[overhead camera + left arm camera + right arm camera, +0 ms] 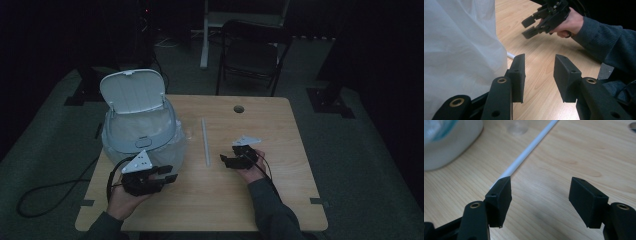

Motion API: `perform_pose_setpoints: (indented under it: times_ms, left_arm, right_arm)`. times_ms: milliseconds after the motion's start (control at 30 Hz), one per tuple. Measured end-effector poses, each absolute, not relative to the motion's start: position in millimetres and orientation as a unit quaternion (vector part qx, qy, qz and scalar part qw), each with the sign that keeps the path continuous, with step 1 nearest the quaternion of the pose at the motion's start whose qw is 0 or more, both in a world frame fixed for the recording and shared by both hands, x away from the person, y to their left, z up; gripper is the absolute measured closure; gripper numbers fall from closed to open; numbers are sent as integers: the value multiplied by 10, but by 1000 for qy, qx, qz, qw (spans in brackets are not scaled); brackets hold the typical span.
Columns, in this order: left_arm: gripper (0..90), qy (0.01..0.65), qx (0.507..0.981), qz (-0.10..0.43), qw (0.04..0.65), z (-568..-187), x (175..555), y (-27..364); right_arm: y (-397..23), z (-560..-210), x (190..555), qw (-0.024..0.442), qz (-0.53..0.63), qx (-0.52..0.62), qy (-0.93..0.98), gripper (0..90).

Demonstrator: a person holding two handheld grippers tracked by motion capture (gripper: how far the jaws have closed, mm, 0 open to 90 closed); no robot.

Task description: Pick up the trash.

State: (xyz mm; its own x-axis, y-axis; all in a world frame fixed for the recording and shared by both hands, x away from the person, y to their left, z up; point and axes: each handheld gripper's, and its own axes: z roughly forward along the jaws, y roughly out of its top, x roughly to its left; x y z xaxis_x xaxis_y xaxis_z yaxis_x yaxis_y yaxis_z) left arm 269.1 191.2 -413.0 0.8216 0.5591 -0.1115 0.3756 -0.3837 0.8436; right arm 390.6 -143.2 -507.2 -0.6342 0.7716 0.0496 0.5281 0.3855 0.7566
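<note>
A white bin (140, 125) with its lid (132, 90) raised stands at the table's left, lined with a white bag (456, 45). A thin white rod (205, 142) lies along the middle of the table. My left gripper (170, 174) sits by the bin's front right side, jaws open and empty; in the left gripper view (539, 75) the bag hangs just left of its jaws. My right gripper (225, 161) hovers low just right of the rod, open. In the right gripper view (540, 192) the rod (529, 147) runs off behind the left jaw, nothing between the jaws.
A clear cup (189, 127) stands between the bin and the rod's far end. The wooden table (225, 200) has a cable hole (238, 108) at the back. A dark folding chair (252, 50) stands beyond the table. A black cable trails off the left edge.
</note>
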Motion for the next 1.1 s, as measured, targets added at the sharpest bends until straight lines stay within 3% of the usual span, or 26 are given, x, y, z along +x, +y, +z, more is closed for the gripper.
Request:
perform_pose_setpoints:
  times_ms: [400, 700, 1100]
  left_arm:
    - [624, 290, 823, 100, 478, -4148, 2636, 1977]
    - [623, 295, 821, 100, 478, -4170, 2611, 1994]
    - [623, 295, 822, 98, 477, -4186, 2607, 1971]
  right_arm:
    - [-876, -5200, 4056, 149, 375, 370, 837, 335]
    - [-794, -5328, 4130, 161, 343, 367, 850, 346]
    - [-911, -5353, 4224, 163, 325, 369, 855, 465]
